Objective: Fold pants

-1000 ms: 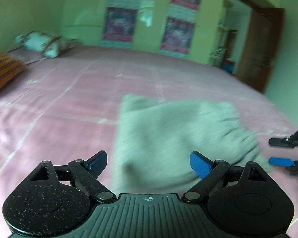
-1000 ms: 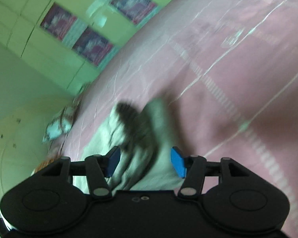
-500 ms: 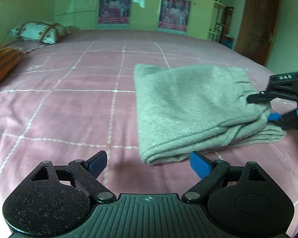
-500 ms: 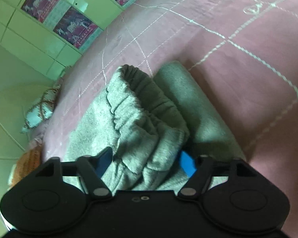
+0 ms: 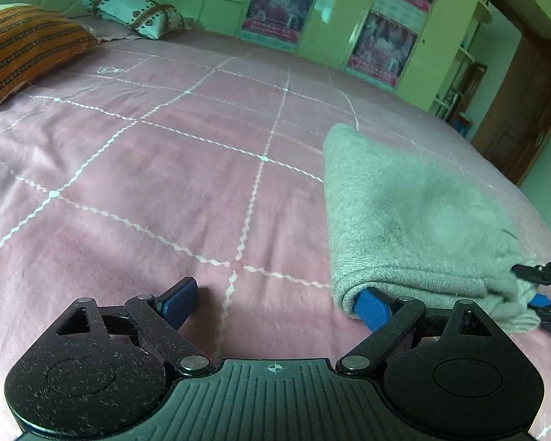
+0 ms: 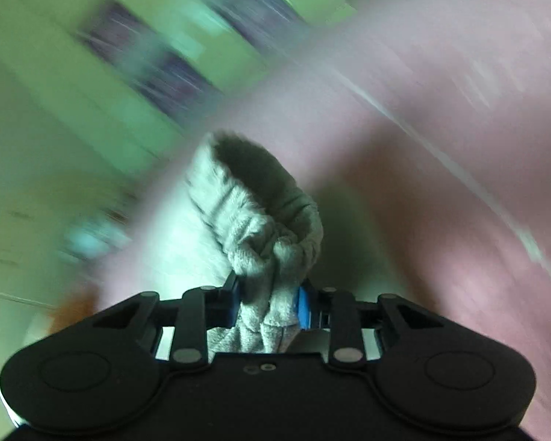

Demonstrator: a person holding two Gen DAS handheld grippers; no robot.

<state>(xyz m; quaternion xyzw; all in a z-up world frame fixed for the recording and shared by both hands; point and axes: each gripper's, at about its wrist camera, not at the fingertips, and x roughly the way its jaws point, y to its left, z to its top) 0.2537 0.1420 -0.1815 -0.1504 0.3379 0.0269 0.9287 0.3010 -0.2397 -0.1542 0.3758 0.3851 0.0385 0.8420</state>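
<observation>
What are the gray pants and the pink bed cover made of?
The gray pants look like soft, fuzzy fleece or knit: the surface is nappy and the waistband bunches thickly. The pink bed cover seems a smooth, matte woven cloth with white zigzag stitched lines.

right gripper now clamps the bunched waistband of the pants; half a second ago its jaws only straddled it. left gripper is lower and closer, right pad touching the folded edge.

Pants on bed, right side; pillows far left.
</observation>
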